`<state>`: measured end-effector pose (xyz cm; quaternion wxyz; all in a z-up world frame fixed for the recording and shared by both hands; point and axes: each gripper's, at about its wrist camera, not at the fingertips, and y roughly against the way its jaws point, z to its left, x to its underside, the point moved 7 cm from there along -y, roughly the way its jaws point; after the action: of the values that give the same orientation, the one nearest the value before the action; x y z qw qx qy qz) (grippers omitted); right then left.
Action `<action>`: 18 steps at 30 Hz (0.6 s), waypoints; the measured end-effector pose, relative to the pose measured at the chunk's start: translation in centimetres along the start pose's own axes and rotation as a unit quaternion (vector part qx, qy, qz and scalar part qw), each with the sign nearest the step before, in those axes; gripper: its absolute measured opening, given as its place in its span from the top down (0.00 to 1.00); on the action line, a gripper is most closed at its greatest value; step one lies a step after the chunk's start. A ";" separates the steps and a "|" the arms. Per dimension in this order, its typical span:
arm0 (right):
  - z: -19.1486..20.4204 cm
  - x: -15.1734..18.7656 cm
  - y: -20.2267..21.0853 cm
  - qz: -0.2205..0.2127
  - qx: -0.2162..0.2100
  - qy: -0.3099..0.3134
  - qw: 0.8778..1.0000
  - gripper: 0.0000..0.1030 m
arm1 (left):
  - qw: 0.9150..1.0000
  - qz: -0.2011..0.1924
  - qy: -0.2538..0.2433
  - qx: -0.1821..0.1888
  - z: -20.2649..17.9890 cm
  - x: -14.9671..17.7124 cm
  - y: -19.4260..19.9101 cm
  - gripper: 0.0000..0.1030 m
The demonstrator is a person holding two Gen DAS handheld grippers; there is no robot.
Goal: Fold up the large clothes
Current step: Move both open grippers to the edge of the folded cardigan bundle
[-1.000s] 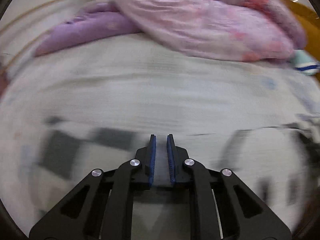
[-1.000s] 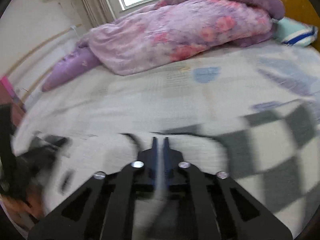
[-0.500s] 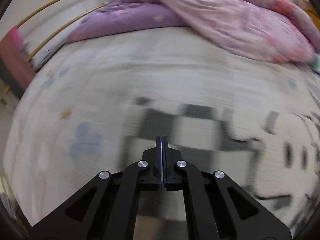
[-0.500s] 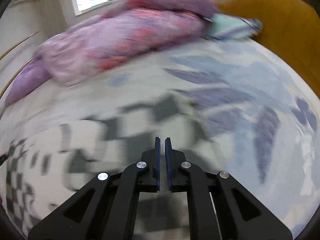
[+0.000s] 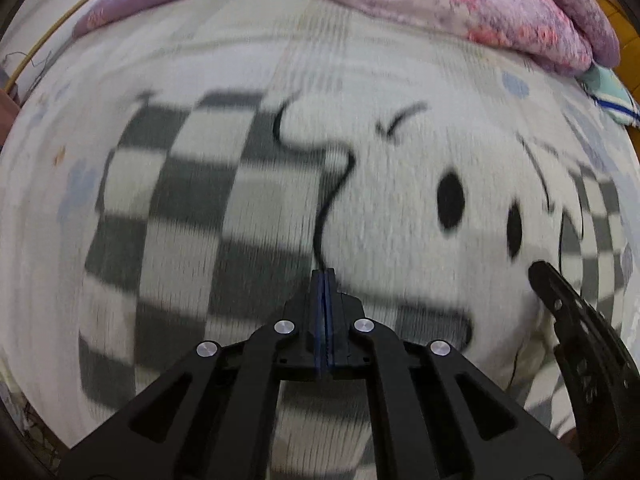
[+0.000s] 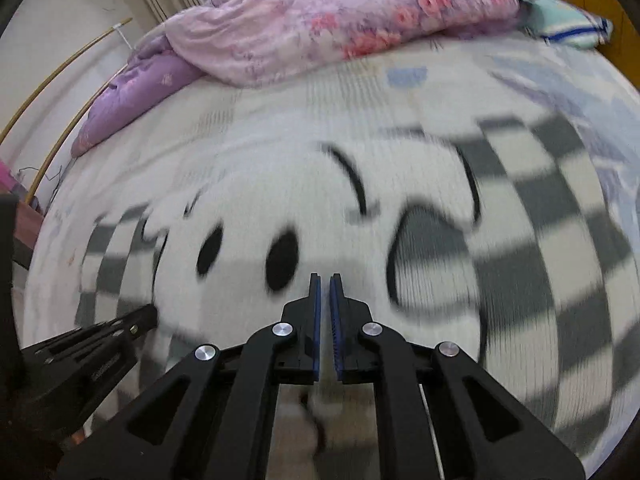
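Observation:
A large white garment (image 5: 400, 184) with grey checks and a cartoon face lies spread flat on the bed; it also fills the right wrist view (image 6: 400, 208). My left gripper (image 5: 325, 276) is shut, with nothing seen between its pads, above the garment's near edge. My right gripper (image 6: 325, 280) is nearly shut with a thin gap between its pads and holds nothing. The right gripper shows at the right edge of the left wrist view (image 5: 568, 320). The left gripper shows at the lower left of the right wrist view (image 6: 104, 336). Both views are motion-blurred.
A pink and purple flowered quilt (image 5: 460, 4) is heaped along the far side of the bed; it also shows in the right wrist view (image 6: 320, 24). A teal striped pillow (image 6: 568, 24) lies at the far right. A pale patterned sheet (image 5: 224, 48) covers the bed.
Both grippers have swung back toward the garment's middle, so the cartoon face now fills both views. The left jaws closed from a small gap a second ago.

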<state>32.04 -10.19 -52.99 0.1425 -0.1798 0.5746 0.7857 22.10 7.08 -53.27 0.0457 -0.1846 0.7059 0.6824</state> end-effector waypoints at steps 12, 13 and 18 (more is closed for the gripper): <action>-1.1 8.3 5.1 0.152 0.030 0.032 0.987 0.92 | 0.993 0.112 -0.036 -0.003 3.6 10.2 3.2 0.97; -1.5 5.6 5.9 0.105 0.038 0.033 0.993 0.91 | 0.995 0.088 -0.044 -0.019 4.4 8.9 3.8 0.96; -5.2 -4.0 2.5 0.009 0.108 0.065 0.992 0.58 | 0.995 0.043 -0.013 -0.092 9.6 1.6 1.0 0.95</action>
<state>35.14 -15.96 -50.46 0.1160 -0.2085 0.6659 0.7068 18.51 16.18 -53.49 0.0079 -0.1486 0.6466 0.7482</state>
